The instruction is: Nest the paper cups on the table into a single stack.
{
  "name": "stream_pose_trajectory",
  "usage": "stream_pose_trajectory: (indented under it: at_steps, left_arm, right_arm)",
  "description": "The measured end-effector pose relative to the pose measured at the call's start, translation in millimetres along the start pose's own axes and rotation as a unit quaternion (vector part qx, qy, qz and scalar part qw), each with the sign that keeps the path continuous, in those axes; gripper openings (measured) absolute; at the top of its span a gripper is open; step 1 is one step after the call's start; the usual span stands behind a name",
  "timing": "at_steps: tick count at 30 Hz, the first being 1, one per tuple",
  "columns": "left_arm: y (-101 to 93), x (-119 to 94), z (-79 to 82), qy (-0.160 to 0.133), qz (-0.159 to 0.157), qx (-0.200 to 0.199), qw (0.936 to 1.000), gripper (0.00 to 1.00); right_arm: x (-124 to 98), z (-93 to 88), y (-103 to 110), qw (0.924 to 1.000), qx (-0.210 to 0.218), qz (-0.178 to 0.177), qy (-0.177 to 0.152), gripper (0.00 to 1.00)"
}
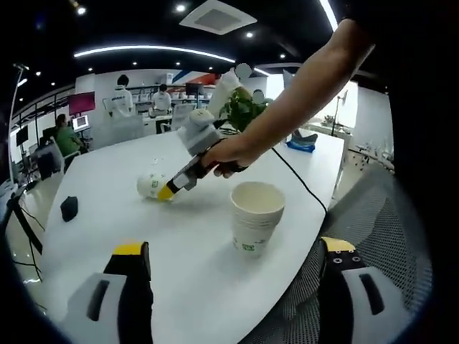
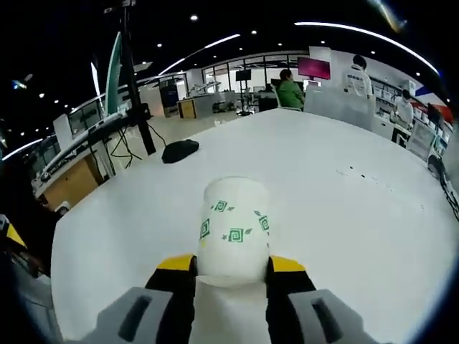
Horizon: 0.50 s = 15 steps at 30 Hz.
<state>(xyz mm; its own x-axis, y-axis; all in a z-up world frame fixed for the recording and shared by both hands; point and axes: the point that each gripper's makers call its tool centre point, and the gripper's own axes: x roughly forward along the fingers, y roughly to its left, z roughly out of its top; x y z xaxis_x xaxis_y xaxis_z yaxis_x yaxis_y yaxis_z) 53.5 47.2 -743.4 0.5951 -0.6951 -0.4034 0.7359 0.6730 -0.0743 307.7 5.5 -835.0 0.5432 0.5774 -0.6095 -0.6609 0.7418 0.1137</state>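
A stack of nested white paper cups (image 1: 257, 215) with green marks stands upright on the white table (image 1: 107, 172). It sits just ahead of my left gripper (image 1: 233, 248), whose jaws are spread wide open on either side of it. Farther back a single paper cup (image 1: 152, 185) lies on its side. My right gripper (image 1: 169, 190), held by a person's hand, reaches it from the right. In the right gripper view that cup (image 2: 233, 229) lies with its base pointing away, and my right gripper (image 2: 231, 264) is shut on it near the rim, both yellow-tipped jaws touching its sides.
A small black object (image 1: 69, 208) (image 2: 179, 150) lies on the table toward its far edge. A potted plant (image 1: 240, 111) and a blue item (image 1: 301, 143) stand at the far end. A mesh chair (image 1: 380, 215) is beside the table's near edge. People sit and stand at desks behind.
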Motion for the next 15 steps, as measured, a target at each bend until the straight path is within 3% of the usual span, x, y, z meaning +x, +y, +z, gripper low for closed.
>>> stream_pose_trajectory:
  at_steps: [15]
  left_arm:
    - [-3.6, 0, 0.3, -0.002, -0.012, 0.001, 0.9999, 0.95]
  right_arm:
    - [-29, -1.5, 14, 0.9996, -0.024, 0.014, -0.004, 0.35]
